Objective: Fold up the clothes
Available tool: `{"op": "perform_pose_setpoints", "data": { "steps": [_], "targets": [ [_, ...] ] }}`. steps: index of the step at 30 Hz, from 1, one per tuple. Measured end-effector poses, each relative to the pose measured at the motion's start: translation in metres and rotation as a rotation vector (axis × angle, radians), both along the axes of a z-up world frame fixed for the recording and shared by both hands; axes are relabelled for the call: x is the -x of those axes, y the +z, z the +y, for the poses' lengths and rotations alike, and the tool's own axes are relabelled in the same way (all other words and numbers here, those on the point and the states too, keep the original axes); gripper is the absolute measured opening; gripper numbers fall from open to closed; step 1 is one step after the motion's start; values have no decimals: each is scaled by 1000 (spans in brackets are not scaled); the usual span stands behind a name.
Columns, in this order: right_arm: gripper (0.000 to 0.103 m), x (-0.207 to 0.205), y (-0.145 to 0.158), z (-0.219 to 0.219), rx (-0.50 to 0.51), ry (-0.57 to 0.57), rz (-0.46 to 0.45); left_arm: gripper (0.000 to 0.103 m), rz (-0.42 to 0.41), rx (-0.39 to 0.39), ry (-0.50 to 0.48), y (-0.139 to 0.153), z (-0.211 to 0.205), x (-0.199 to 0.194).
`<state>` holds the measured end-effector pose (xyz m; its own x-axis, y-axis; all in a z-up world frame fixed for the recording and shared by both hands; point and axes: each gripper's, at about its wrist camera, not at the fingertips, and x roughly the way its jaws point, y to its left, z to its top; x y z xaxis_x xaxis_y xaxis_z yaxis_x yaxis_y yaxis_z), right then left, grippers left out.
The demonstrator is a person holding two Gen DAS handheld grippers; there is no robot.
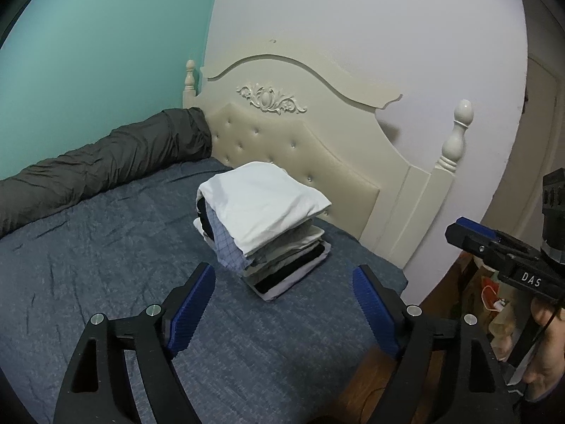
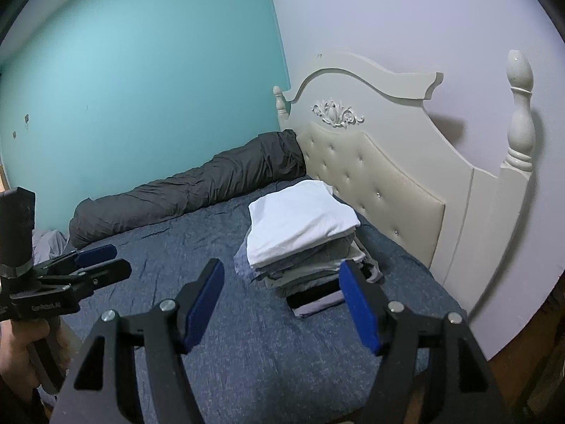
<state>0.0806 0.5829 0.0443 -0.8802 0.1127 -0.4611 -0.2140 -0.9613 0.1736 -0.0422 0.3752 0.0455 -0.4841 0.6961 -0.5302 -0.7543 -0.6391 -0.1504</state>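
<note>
Plainly, "DAS" marks the right gripper point(image 1: 508, 247); both it and the left gripper point(image 1: 282, 272) gape wide, empty, before folded clothes point(image 1: 263, 222).

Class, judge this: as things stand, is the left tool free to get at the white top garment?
Probably yes: the left tool is open, and only bare bedspread lies before the white top garment.

**Occlusions / cut-offs**

Stack of folded clothes point(image 2: 303, 243): right gripper's point(image 2: 282, 282) blue pad covers its lower right corner; lower layers too thin to identify. Rolled dark duvet point(image 1: 106, 162) cut off at the left edge in the left wrist view. Clutter point(image 1: 494, 300) beside the bed point(image 1: 88, 265) too dark to identify. Right gripper point(image 1: 469, 236) side-on, partly out of frame there. Grey fabric point(image 2: 49, 243) half hidden behind left gripper point(image 2: 106, 259).
</note>
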Motion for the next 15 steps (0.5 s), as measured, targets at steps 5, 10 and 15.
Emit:
{"op": "perform_pose_setpoints", "data": {
  "steps": [5,10,15],
  "targets": [
    [75,-9,-3,-6,-7,-26,-2,88,4,-4,5,1,-9,-6],
    [80,-16,-8,-13,-13,-39,-9,90,11,0,14,-1,-18,-8],
    [85,-23,-15,-20,-11,-61,-8,94,25,8,17,-3,-23,-12]
  ]
}}
